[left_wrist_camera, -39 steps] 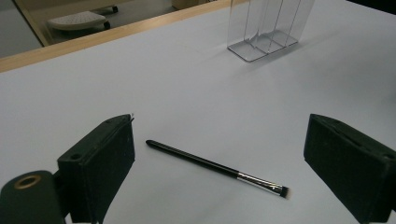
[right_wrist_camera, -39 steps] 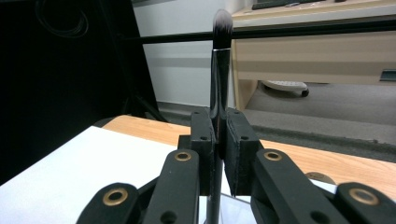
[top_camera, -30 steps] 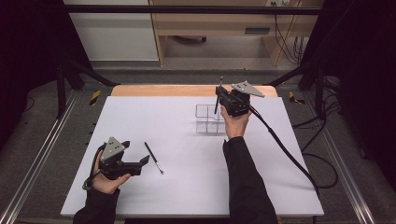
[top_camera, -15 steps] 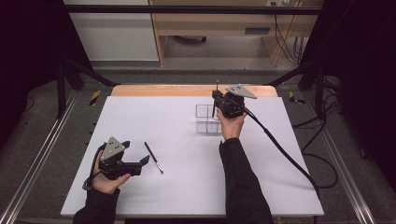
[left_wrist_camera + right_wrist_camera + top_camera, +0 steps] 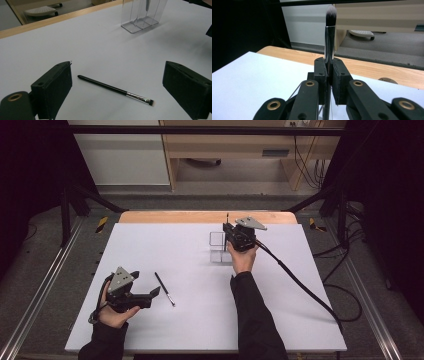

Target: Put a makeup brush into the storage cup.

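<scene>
A thin black makeup brush (image 5: 164,289) (image 5: 115,88) lies flat on the white table, bristles toward the near side. My left gripper (image 5: 154,293) (image 5: 118,67) is open just left of it, and in the left gripper view the brush lies between the two jaws. A clear plastic organizer (image 5: 218,248) (image 5: 140,15) stands at the back middle. My right gripper (image 5: 229,233) (image 5: 329,67) hangs over it, shut on a second brush (image 5: 227,218) (image 5: 330,37) held upright with the bristles up. A dark tapered tip (image 5: 147,3) shows inside the organizer.
The white table sheet (image 5: 200,320) ends at a wooden strip (image 5: 200,216) along the far edge. The right gripper's cable (image 5: 300,280) trails across the table to the right. Metal rails (image 5: 45,285) run along both sides.
My right gripper has shifted left and toward me with its upright brush, lowering over the organizer. The left gripper and the brush on the table have stayed put.
</scene>
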Motion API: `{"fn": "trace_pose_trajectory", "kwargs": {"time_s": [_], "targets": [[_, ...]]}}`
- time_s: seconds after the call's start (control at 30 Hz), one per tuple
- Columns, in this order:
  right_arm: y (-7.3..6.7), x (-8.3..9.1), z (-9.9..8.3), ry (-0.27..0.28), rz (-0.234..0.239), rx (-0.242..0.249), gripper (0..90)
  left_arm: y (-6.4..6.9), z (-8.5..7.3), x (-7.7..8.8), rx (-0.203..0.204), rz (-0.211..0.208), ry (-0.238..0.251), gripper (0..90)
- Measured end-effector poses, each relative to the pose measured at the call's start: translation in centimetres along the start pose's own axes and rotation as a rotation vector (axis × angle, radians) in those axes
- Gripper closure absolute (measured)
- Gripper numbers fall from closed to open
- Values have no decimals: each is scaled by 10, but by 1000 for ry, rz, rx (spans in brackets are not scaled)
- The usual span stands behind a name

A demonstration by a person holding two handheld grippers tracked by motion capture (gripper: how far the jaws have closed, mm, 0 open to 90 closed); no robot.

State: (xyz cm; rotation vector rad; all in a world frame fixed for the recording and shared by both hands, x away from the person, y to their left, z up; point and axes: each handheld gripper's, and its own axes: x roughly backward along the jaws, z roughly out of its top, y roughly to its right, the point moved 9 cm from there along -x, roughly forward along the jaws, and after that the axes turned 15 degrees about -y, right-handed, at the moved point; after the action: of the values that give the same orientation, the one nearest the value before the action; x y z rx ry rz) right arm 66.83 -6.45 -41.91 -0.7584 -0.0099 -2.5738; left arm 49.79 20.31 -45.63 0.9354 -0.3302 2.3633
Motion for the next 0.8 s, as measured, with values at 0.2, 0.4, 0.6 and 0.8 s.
{"fn": "trace_pose_trajectory", "kwargs": {"time_s": [0.2, 0.4, 0.6, 0.8], "targets": [[-1, -5, -8, -28, -21, 4, 839, 0, 0, 0, -1, -1, -1, 80], [-1, -8, -14, -35, -7, -11, 839, 1, 0, 0, 0, -1, -3, 82], [-1, -9, -21, -58, -3, -10, 837, 1, -1, -1, -1, -2, -6, 82], [1, -10, -28, -93, -13, -3, 834, 1, -1, -2, -2, -2, -9, 83]]}}
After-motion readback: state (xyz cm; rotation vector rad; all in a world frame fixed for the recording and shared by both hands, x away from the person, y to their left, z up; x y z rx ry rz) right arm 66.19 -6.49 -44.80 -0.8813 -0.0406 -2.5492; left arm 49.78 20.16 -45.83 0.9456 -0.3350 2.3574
